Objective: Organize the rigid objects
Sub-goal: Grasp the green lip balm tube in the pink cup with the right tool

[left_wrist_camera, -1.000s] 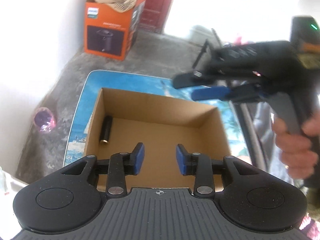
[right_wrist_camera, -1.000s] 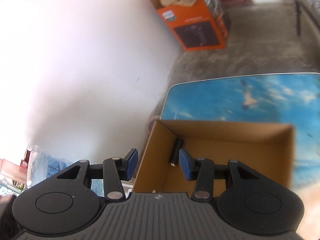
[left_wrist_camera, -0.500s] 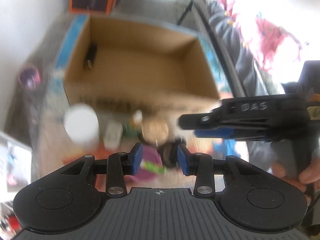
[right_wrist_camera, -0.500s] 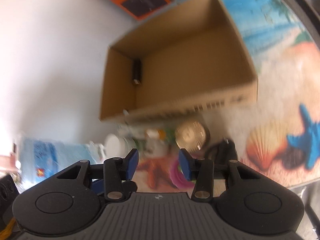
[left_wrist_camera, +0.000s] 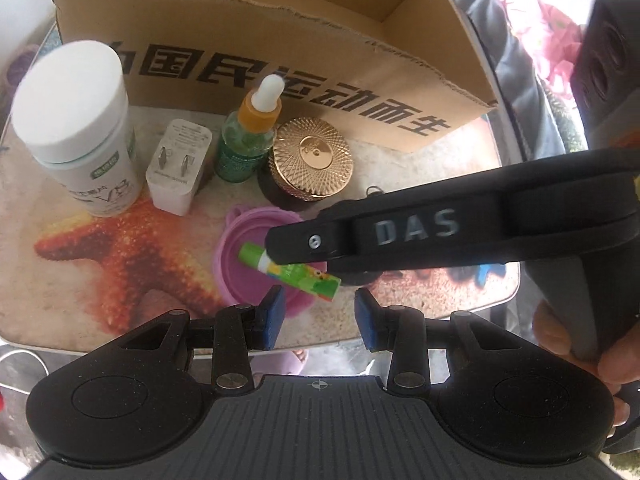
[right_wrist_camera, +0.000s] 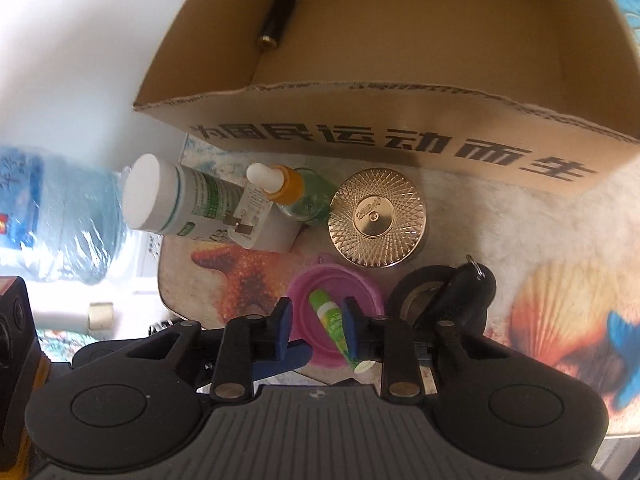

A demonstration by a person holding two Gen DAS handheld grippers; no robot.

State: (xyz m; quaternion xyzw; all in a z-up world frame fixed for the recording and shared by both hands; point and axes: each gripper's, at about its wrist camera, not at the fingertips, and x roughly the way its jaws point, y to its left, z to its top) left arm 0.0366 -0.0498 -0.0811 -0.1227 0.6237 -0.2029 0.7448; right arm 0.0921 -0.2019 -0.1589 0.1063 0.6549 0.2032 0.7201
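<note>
Tabletop (left_wrist_camera: 80, 280) below: right gripper (right_wrist_camera: 316, 330) (angled downward) closing around green tube (right_wrist_camera: 334, 326).

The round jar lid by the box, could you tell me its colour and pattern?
Gold lid, fine crisscross pattern; clearest from the right wrist.

— What's the surface I'm working over?

— I see a table (right_wrist_camera: 500, 224) with a beach print, a starfish and a shell.

— And on it?

— I count a cardboard box (right_wrist_camera: 360, 120), a white bottle (left_wrist_camera: 76, 128), a white charger (left_wrist_camera: 178, 166), a green dropper bottle (left_wrist_camera: 246, 140), a gold-lidded jar (right_wrist_camera: 376, 218), a pink lid (right_wrist_camera: 332, 280) and a black tape roll (right_wrist_camera: 416, 298).
</note>
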